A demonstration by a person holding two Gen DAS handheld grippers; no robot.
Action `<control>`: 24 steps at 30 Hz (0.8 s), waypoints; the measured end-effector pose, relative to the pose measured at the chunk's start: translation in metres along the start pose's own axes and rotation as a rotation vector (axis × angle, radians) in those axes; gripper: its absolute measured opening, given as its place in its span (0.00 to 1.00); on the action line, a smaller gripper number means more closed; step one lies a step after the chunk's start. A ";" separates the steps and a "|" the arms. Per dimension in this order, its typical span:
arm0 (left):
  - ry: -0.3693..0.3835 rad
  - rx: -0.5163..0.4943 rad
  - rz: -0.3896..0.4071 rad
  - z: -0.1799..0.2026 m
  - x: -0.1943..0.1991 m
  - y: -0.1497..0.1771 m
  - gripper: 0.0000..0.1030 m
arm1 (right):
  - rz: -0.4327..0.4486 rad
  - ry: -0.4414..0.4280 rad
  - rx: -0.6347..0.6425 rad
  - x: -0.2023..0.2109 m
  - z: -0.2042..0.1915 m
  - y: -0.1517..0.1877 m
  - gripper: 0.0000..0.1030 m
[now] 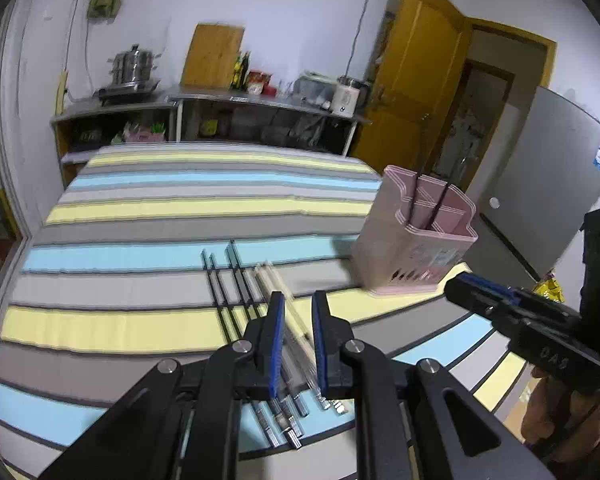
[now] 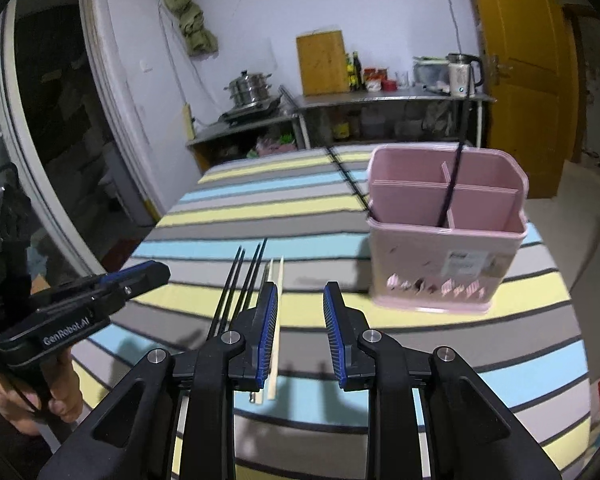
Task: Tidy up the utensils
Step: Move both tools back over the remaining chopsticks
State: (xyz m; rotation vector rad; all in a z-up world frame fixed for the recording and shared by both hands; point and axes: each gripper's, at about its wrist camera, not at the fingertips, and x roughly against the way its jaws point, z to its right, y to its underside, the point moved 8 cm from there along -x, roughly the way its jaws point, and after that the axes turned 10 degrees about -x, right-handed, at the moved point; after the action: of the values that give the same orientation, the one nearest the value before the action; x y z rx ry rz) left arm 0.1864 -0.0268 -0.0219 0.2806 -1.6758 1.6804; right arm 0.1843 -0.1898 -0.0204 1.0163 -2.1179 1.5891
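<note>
Several chopsticks lie side by side on the striped tablecloth (image 1: 140, 324): dark ones (image 1: 236, 280) (image 2: 236, 284) and pale ones (image 1: 268, 280) (image 2: 278, 280). My left gripper (image 1: 299, 300) hovers low over their near ends. Its jaws stand a little apart, with nothing pressed between the pads. A pink utensil holder (image 1: 416, 248) (image 2: 440, 264) stands at the right, and one black chopstick (image 2: 452, 184) stands in it. My right gripper (image 2: 302, 292) is open and empty, just right of the pale chopsticks and left of the holder. Each gripper shows in the other's view, the right gripper (image 1: 472, 284) and the left gripper (image 2: 148, 276).
Metal shelves (image 2: 380, 100) behind the table carry a steel pot (image 2: 248, 88), a wooden cutting board (image 2: 322, 64) and a kettle (image 2: 462, 72). A yellow door (image 2: 528, 80) stands at the back right. A grey cabinet (image 1: 548, 176) is beyond the table's right edge.
</note>
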 end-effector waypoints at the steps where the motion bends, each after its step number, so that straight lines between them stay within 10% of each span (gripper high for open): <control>1: -0.005 0.009 -0.012 -0.003 -0.003 0.006 0.14 | -0.009 -0.003 0.002 -0.003 0.000 0.003 0.24; 24: -0.112 0.090 -0.181 -0.050 -0.098 0.057 0.15 | -0.156 -0.007 0.035 -0.077 -0.007 0.040 0.24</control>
State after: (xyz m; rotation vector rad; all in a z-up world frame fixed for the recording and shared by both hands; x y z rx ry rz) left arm 0.2372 -0.0063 -0.1328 0.5625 -1.6050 1.6316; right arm 0.2095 -0.1501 -0.0941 1.1690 -1.9682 1.5544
